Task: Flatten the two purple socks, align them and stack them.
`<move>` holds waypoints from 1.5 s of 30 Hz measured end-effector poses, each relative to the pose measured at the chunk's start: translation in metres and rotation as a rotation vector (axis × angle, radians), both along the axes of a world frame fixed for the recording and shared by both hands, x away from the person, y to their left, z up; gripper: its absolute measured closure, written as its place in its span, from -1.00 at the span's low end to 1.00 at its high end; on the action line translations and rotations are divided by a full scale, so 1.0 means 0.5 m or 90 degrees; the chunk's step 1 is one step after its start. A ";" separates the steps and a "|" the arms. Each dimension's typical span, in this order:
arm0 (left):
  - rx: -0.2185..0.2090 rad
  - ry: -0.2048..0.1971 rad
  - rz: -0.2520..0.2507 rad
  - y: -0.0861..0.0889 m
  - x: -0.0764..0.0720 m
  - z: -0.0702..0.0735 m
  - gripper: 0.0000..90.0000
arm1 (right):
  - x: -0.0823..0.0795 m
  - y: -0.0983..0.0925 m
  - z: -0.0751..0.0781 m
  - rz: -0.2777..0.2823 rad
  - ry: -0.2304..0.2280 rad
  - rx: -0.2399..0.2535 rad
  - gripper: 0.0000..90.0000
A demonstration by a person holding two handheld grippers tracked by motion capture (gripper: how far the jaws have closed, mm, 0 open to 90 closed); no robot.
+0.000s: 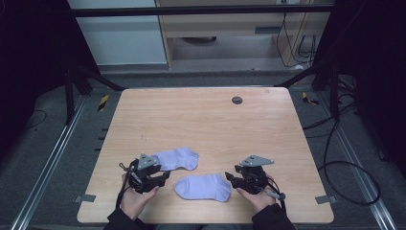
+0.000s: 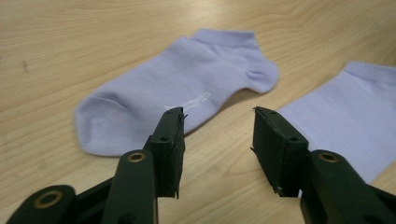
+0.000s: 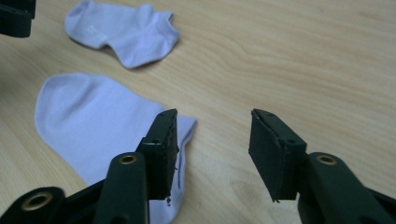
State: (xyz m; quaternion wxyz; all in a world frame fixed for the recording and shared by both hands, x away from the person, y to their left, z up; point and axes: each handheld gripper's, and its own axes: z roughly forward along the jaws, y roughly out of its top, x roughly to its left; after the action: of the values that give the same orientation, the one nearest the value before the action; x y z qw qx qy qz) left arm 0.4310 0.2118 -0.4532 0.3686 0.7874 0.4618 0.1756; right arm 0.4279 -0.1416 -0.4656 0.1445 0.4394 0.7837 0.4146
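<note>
Two pale lilac ankle socks lie flat on the wooden counter (image 1: pixel 206 115), just apart. The far sock (image 1: pixel 178 158) sits by the left tongs (image 1: pixel 163 178), the near sock (image 1: pixel 203 187) between both hands. The left tongs and the right tongs (image 1: pixel 231 178) stand open, gripping nothing.

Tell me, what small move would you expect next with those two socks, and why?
Probably the left hand-held gripper eases forward and closes on the far sock. Both socks lie flat and apart on the table; the near sock rests between the hands. The right hand-held gripper also stands open, holding nothing, so pairing seems to start with a pick-up.
</note>
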 end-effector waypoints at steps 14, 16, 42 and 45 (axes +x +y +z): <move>0.016 -0.029 0.046 0.051 0.049 0.014 0.06 | 0.050 0.026 0.031 -0.015 -0.017 0.002 -0.08; 0.016 -0.029 0.055 0.056 0.059 0.013 0.06 | 0.059 0.038 0.035 -0.016 -0.018 0.006 -0.09; 0.062 0.009 0.083 0.081 0.118 -0.040 0.25 | 0.169 0.222 0.002 -0.001 0.017 -0.040 0.14; 0.075 0.020 0.080 0.080 0.121 -0.049 0.29 | 0.176 0.235 -0.012 -0.004 0.023 -0.048 0.16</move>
State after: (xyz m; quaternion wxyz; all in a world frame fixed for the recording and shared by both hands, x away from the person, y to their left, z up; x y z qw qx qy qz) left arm 0.4916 0.2516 -0.4777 0.3028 0.7799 0.5049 0.2126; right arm 0.5161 -0.0240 -0.4714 0.1484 0.4431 0.8000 0.3763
